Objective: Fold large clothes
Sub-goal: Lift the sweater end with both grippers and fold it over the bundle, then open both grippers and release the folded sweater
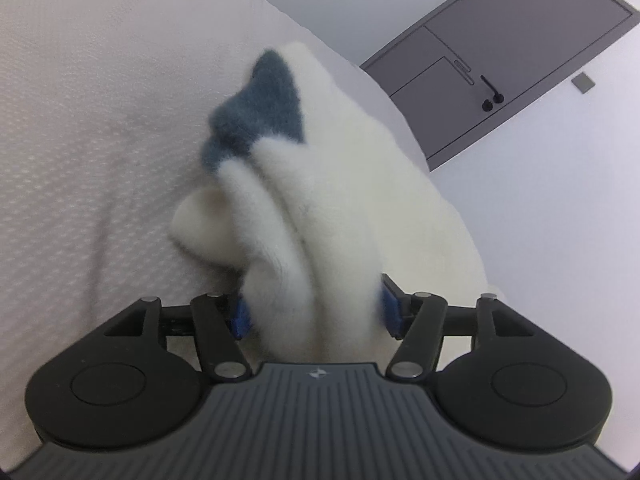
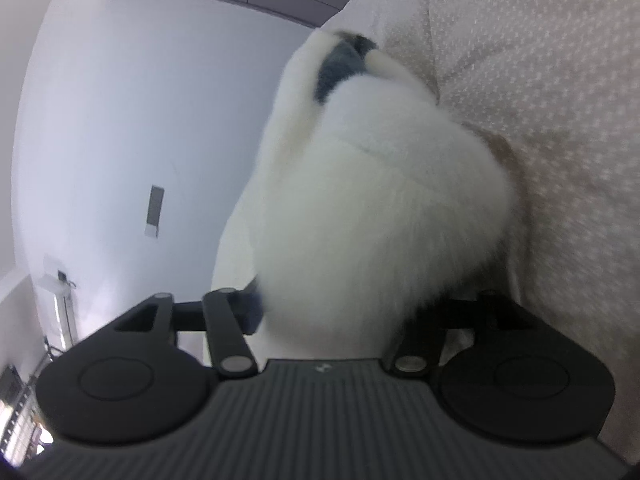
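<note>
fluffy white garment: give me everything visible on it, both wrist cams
The fluffy white garment looks like thick cream fleece with a blue-grey patch near its far end. It is bunched into deep folds, not flat. Both the left gripper and the right gripper have their jaws shut on it. It stretches away over the pale dotted bedcover; the right view is blurred.

A dotted pale bedspread (image 1: 80, 120) lies beneath grey cabinet doors (image 1: 500, 64).
</note>
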A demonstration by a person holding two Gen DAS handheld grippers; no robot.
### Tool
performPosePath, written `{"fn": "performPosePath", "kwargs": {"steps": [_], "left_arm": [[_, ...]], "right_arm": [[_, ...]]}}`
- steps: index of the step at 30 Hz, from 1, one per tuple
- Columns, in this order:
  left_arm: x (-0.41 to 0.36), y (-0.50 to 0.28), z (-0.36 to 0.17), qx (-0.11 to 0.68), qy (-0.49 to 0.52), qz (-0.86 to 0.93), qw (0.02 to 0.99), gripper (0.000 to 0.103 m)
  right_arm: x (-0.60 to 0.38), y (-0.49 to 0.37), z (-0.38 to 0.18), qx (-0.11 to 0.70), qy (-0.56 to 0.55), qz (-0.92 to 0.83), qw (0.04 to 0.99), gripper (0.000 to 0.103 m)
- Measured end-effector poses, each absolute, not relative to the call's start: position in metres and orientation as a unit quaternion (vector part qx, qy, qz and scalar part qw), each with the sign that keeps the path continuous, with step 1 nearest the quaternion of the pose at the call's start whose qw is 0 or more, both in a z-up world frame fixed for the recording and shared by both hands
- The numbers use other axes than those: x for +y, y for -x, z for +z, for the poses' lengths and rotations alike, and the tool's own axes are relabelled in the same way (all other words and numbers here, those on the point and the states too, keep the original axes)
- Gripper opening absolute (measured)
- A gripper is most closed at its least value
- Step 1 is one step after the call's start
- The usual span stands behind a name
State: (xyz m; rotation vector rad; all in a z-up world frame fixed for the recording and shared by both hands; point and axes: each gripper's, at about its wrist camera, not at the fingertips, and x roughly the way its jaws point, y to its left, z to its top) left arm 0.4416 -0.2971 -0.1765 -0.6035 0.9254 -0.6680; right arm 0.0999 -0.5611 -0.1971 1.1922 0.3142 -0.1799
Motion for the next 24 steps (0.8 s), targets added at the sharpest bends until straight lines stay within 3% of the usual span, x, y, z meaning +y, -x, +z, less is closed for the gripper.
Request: {"fn": "performPosePath", "kwargs": {"steps": [7,24], "left_arm": [[-0.288,-0.417,-0.116,0.417,0.183,-0.31,0.835,0.066],[-0.269,-0.313,0.047,0.311,0.062,-0.328,0.89,0.075]], "right_arm": [[-0.544,-0.065,-0.155,0.177,-0.486,-0.111,0.849,0.073],[-0.404,-0.041,0.038,0.166,-0.148,-0.123,0.967,0.073]]}}
